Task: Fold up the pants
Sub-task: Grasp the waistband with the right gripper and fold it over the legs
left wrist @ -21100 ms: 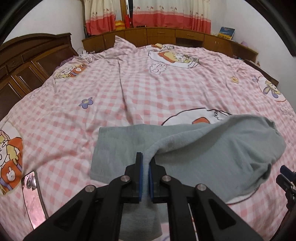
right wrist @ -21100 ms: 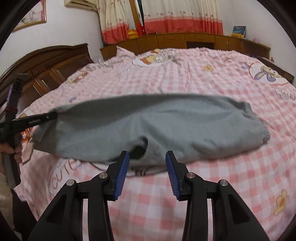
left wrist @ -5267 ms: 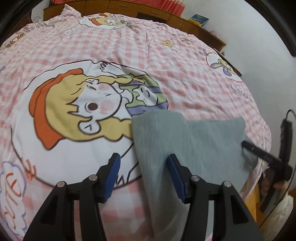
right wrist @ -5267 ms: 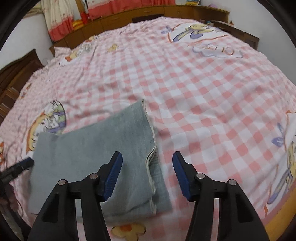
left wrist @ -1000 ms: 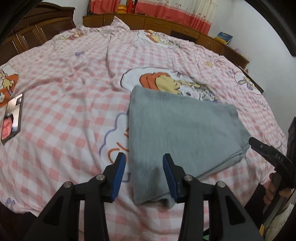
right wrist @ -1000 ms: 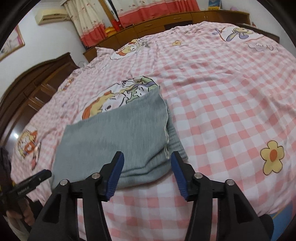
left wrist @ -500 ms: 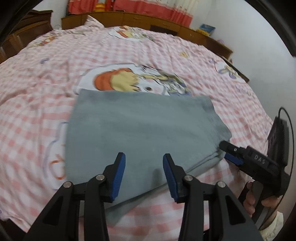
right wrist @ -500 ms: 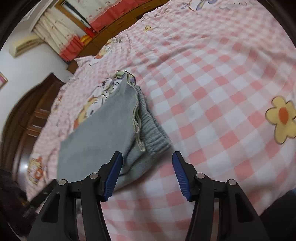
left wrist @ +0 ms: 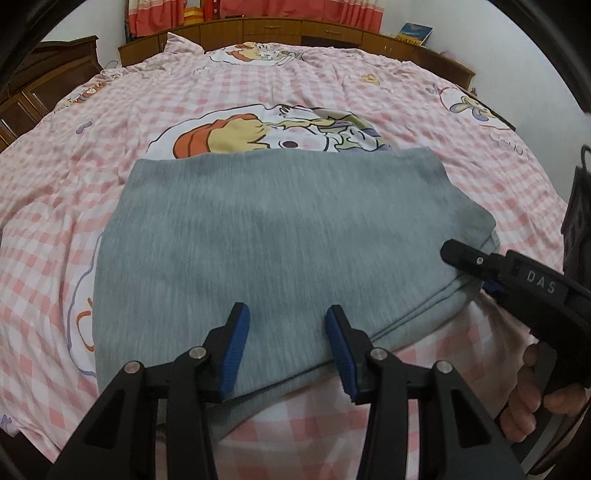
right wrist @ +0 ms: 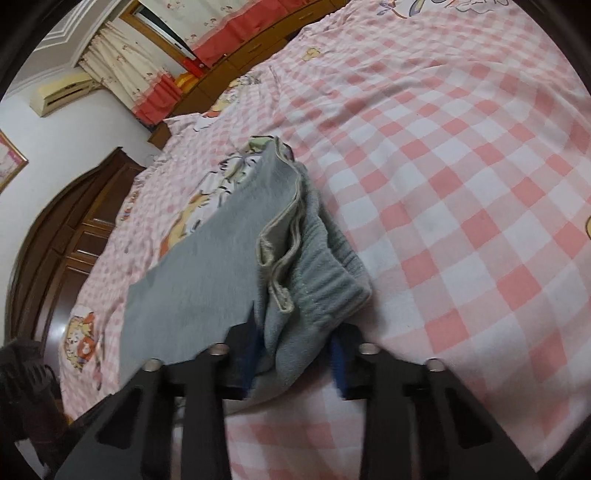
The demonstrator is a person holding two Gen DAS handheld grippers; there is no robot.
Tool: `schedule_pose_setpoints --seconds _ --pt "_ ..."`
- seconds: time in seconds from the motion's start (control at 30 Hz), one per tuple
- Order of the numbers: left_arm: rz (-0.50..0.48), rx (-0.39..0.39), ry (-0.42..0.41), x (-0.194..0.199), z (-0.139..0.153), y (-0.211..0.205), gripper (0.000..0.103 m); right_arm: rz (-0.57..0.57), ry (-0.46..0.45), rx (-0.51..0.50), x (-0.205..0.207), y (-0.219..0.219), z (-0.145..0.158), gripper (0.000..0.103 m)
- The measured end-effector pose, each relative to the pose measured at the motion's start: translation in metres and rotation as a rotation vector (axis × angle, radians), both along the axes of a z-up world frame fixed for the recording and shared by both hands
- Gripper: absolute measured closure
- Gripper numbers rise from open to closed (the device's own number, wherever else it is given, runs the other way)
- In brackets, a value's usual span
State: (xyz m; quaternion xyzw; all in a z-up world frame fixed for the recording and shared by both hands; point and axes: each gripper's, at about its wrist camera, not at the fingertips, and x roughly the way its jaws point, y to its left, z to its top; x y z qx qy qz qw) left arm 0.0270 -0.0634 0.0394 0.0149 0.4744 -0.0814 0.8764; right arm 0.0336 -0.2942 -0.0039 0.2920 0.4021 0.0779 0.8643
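The grey pants (left wrist: pixel 273 229) lie folded into a flat rectangle on the pink checked bedsheet (left wrist: pixel 48 192). My left gripper (left wrist: pixel 290 343) hangs open over the fold's near edge, and the cloth lies flat under its blue pads (left wrist: pixel 236 347). At the right corner my right gripper (left wrist: pixel 480 273) clamps the stacked layers, one black finger above the cloth. In the right wrist view the bunched waistband end of the pants (right wrist: pixel 317 280) sits between the pads of the right gripper (right wrist: pixel 293 360). Its jaws are closing and press on the fabric.
A person's hand (left wrist: pixel 532 398) holds the right gripper's handle at the bed's right edge. Dark wooden wardrobe doors (right wrist: pixel 62 258) stand to the left. Low wooden cabinets (left wrist: pixel 295 29) and red-hemmed curtains (right wrist: pixel 155 59) line the far wall.
My right jaws have narrowed onto the waistband end, and the gripper has sunk toward the bed. My left gripper has slid right along the near edge, now centred on the pants.
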Motion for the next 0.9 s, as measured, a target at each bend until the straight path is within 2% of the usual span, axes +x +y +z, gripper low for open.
schedule_pose_setpoints --seconds 0.17,0.3,0.4,0.5,0.77,0.9 --pt "-0.004 -0.031 0.009 -0.005 0.004 0.006 0.057 0.036 -0.086 -0.125 -0.004 0.016 0.029 0.083" --pt "0.018 -0.103 0.021 -0.013 0.019 0.030 0.057 0.101 -0.167 -0.284 -0.006 0.041 0.061 0.083" --pt "0.043 -0.097 0.001 -0.016 0.033 0.053 0.057 0.170 -0.235 -0.402 -0.006 0.064 0.083 0.084" --pt "0.073 -0.076 -0.026 -0.015 0.044 0.079 0.057 0.234 -0.278 -0.475 -0.005 0.087 0.098 0.084" --pt "0.138 -0.025 -0.002 0.010 0.042 0.141 0.057 0.422 -0.316 -0.626 0.002 0.159 0.115 0.084" --pt "0.171 -0.060 0.013 0.019 0.031 0.168 0.057 0.523 -0.318 -0.699 0.002 0.202 0.110 0.084"
